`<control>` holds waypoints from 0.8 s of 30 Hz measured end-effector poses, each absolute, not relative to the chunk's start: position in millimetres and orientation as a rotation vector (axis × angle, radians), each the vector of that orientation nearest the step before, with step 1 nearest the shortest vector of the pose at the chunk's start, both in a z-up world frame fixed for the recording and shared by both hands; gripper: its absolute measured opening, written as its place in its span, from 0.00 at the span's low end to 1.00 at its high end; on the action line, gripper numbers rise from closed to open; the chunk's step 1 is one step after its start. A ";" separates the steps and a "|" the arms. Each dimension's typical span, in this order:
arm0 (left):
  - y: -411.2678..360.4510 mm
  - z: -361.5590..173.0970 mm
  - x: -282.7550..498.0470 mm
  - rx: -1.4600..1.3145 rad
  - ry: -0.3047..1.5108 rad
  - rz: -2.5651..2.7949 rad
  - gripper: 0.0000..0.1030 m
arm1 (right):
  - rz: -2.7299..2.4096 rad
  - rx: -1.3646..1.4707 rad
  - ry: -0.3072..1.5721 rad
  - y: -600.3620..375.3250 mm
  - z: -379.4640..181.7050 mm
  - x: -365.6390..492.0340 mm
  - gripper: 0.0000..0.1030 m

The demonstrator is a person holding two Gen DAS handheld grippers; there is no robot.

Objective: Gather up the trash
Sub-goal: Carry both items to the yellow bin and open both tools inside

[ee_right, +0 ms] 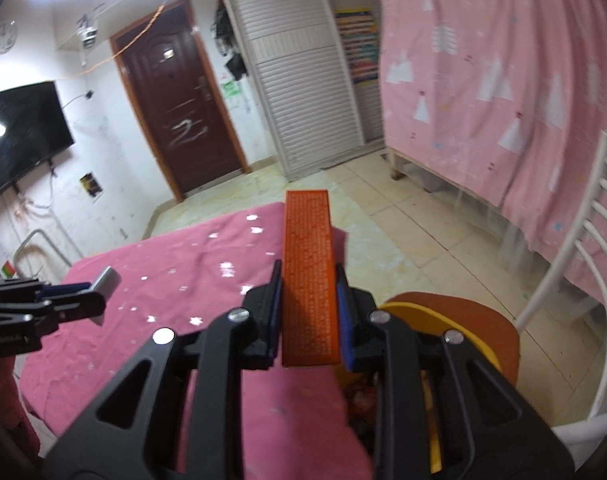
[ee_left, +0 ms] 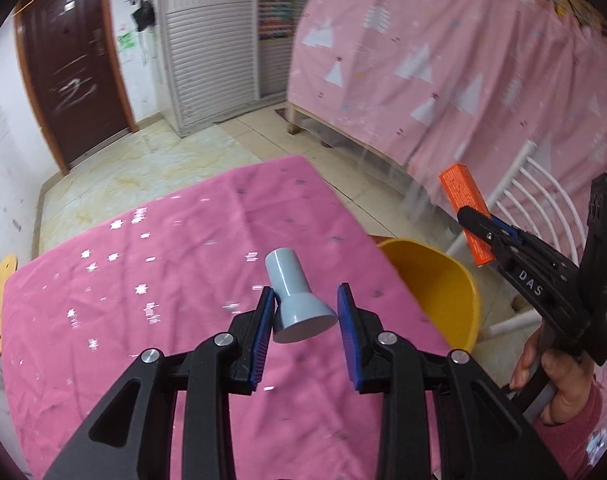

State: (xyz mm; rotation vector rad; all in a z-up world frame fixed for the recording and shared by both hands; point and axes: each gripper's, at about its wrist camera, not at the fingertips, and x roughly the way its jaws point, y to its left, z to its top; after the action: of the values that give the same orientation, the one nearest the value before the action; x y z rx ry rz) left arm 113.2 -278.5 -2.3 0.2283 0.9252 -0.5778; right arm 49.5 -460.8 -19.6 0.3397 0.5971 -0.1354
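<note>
In the left wrist view my left gripper is shut on a grey funnel-shaped plastic piece, held above the pink-clothed table. My right gripper is at the right, shut on a long orange box and raised beyond the yellow bin. In the right wrist view the orange box stands lengthwise between the blue pads of my right gripper. The yellow bin lies just below and right of it. My left gripper comes in from the left with the grey piece.
The bin rests on a brown chair seat with a white barred back, against the table's right edge. A pink patterned curtain hangs over a bed frame behind. A hand holds the right gripper. Tiled floor stretches beyond the table.
</note>
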 end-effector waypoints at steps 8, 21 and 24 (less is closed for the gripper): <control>-340.6 -14.9 102.6 0.262 0.961 -0.714 0.23 | -0.191 0.391 0.638 -496.3 -48.8 34.0 0.22; -407.9 -36.5 96.3 0.253 0.987 -0.834 0.23 | -0.222 0.459 0.730 -524.1 -95.5 42.7 0.22; -413.0 -36.2 97.2 0.246 0.992 -0.847 0.23 | -0.237 0.475 0.723 -528.0 -98.1 40.9 0.32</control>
State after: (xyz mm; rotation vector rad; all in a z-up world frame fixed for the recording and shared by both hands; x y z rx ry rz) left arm 97.2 -413.0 -36.2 0.2464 0.9922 -0.8475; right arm 40.9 -528.0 -98.1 0.4755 0.7230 -0.2368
